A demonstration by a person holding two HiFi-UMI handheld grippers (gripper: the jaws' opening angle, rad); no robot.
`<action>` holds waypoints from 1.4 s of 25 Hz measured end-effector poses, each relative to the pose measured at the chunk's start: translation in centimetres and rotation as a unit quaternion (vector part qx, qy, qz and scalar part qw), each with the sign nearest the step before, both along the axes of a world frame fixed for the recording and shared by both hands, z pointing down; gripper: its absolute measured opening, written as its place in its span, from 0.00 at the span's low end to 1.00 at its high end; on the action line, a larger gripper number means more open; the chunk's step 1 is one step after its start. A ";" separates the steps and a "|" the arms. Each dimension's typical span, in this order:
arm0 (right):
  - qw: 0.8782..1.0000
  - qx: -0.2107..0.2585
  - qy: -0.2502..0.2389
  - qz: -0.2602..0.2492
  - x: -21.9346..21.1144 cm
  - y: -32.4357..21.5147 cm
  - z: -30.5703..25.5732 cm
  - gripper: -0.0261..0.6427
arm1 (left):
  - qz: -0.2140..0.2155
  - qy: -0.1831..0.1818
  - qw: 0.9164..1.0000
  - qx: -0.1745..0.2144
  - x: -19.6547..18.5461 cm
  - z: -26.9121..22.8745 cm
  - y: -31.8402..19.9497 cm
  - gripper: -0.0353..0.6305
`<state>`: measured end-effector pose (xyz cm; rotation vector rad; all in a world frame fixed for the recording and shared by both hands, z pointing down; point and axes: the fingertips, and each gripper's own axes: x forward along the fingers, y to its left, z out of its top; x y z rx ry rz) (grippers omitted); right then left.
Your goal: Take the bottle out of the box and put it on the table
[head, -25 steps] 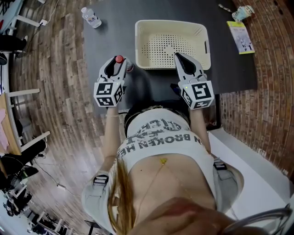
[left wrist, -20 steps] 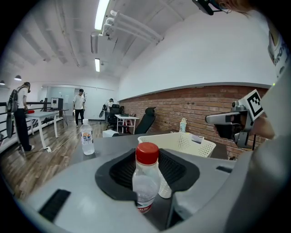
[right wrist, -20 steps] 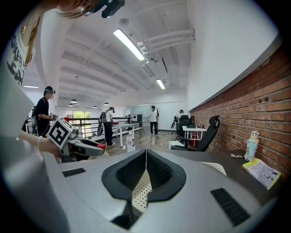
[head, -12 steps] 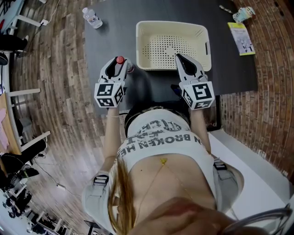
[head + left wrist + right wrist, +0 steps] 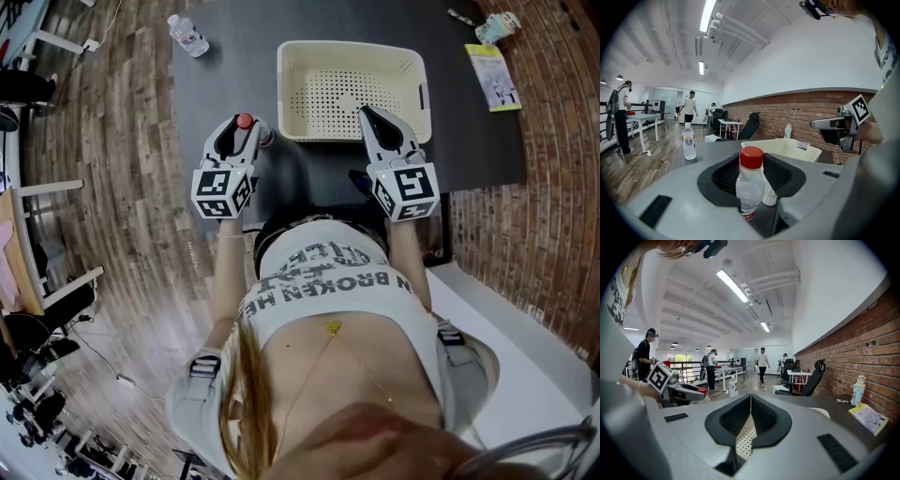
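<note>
The left gripper (image 5: 242,131) pinched the bottle (image 5: 750,185) between its jaws, just left of the box (image 5: 347,50), over the table (image 5: 234,66). The bottle stood upright, long axis vertical, red cap on top. The right gripper (image 5: 366,113), jaws pressed together, hung at the box's near rim.

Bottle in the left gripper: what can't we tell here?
- Bottle base: hidden by left gripper fingers in the left gripper view, by the gripper body in the head view; on the table or lifted, unclear.
- Bottle label: mostly covered, print too small.
- Basket near rim: partly under right gripper, head view.
</note>
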<state>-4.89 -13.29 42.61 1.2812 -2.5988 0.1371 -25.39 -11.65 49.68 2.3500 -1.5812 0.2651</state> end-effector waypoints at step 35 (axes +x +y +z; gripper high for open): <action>0.999 0.005 -0.029 -0.015 1.7 1.1 -0.1 0.05 | 0.067 -0.007 0.995 0.078 5.9 -6.3 2.4 0.06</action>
